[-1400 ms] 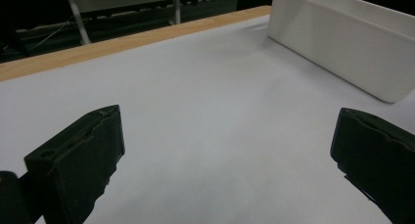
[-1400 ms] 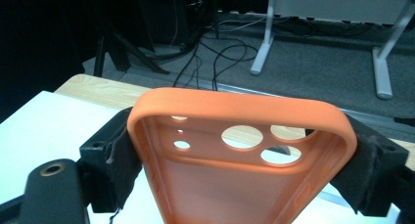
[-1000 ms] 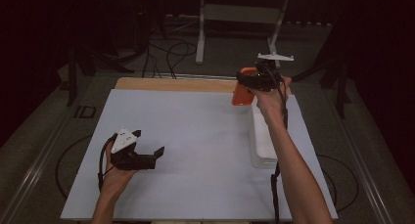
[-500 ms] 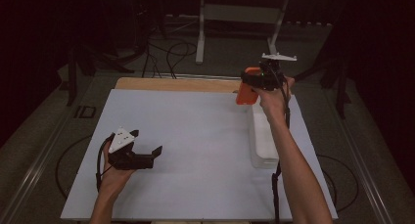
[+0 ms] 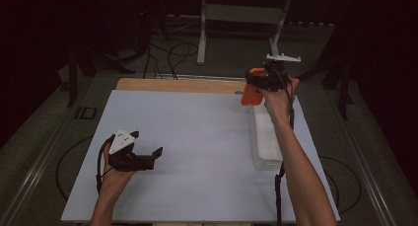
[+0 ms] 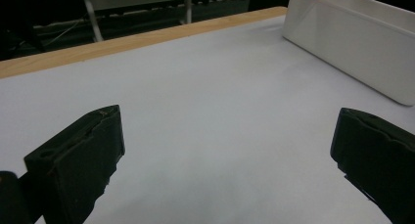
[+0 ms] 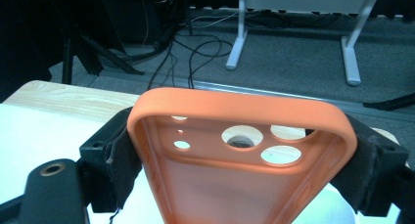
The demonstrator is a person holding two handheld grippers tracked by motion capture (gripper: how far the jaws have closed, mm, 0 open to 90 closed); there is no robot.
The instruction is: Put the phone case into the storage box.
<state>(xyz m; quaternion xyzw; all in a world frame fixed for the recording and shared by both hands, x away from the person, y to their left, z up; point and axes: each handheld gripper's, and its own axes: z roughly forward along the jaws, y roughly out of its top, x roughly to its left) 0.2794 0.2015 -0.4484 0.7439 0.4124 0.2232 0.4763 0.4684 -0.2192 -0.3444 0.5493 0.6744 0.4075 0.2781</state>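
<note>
Quick count: one orange phone case (image 5: pixel 252 93), one white tray (image 5: pixel 265 142), two grippers, a left gripper (image 5: pixel 146 159) and a right gripper (image 5: pixel 256 80), all over one white table (image 5: pixel 197 137), plus five cutouts in the case's back

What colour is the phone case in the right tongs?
Orange phone case, clearest in the right gripper view.

The soft orange rubber phone case (image 7: pixel 242 150) sits clamped by its long sides between the black jaws of my right tongs (image 7: pixel 240 160). Its open inside faces me, camera cut-outs near the top edge. I hold it in the air above the far end of the long white plastic tray (image 5: pixel 263 137) on the bench.
</note>
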